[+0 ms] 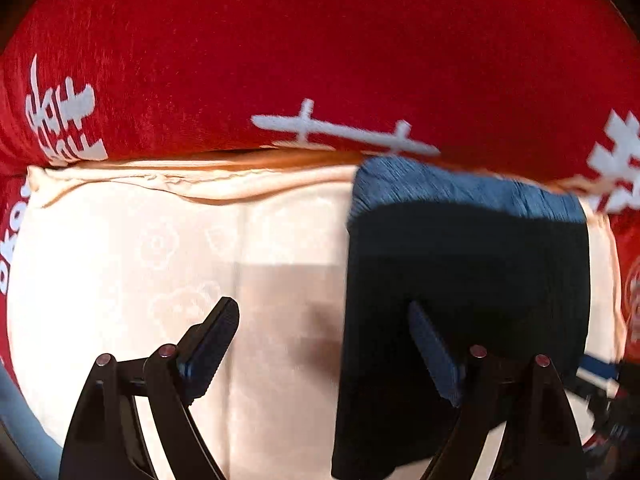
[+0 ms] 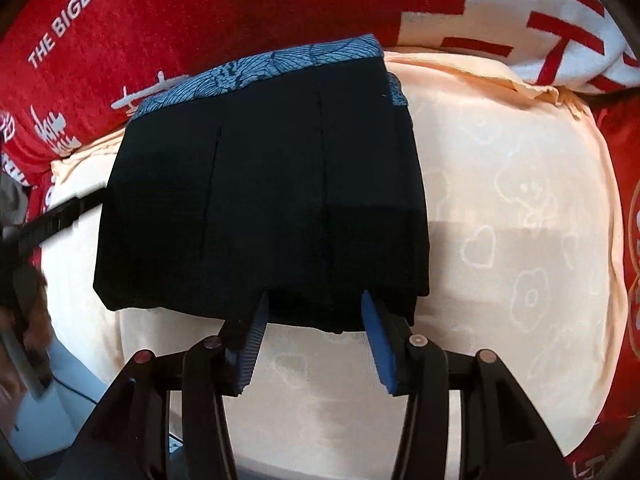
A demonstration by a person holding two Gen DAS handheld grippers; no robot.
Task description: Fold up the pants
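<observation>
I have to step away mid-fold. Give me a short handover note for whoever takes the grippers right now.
Left gripper: open, nothing between its fingers, over the cream cloth beside the pants.
Right gripper: open, fingertips at the near edge of the pants, pads not pressing on it.
Pants: a compact dark folded stack with a blue patterned band at the far edge.
Done: the folding looks finished.
Left: probably only clearing both grippers and checking the edges.

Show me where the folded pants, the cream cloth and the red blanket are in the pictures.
folded pants (image 2: pixel 264 208): right wrist view, middle of the dark top panel.
cream cloth (image 2: pixel 516 216): right wrist view, bare patterned area right of the pants.
red blanket (image 1: pixel 320 40): left wrist view, plain red area.
</observation>
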